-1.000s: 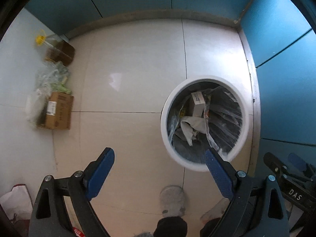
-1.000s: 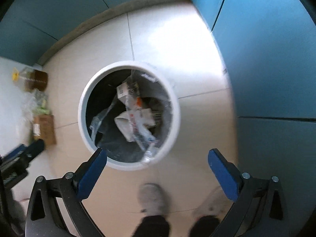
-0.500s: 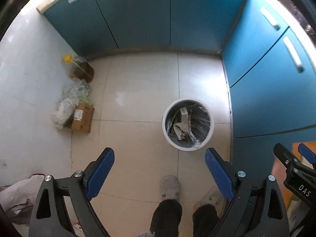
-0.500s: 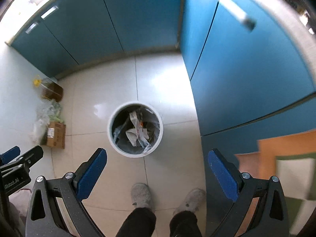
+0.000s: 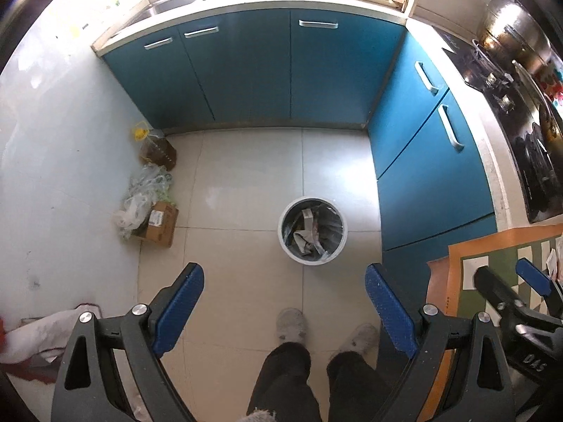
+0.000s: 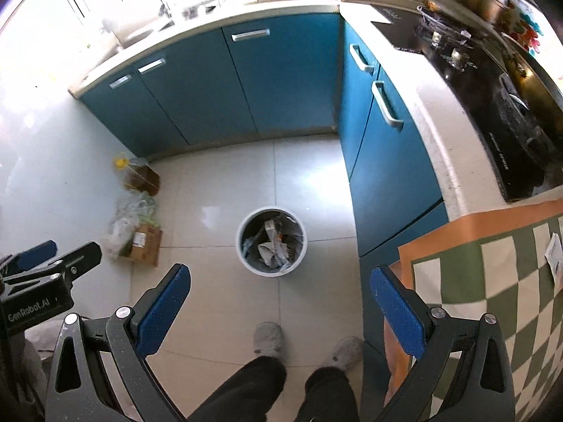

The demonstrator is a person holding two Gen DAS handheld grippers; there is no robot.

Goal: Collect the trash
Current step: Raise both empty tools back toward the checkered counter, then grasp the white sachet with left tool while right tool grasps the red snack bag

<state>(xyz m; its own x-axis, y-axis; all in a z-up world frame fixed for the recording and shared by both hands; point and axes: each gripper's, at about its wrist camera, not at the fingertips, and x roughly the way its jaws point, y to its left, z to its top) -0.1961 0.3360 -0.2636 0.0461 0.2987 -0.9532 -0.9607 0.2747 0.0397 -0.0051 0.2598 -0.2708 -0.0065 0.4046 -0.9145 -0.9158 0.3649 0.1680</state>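
Now higher | both claws spread, empty | trash bin farther below

Both wrist views look steeply down from high above the trash bin; the right wrist view sits nearer the checkered cloth; both share the bin.

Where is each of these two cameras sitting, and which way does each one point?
Left wrist: rides on the left gripper, held high, looking down at the trash bin on the kitchen floor; its open blue fingers, the person's legs and slippers show.
Right wrist: rides on the right gripper, also aimed down, with the checkered tablecloth at right; same legs show.
Shared: bin, cardboard box, oil bottle, blue cabinets, and each other's gripper at the edge.
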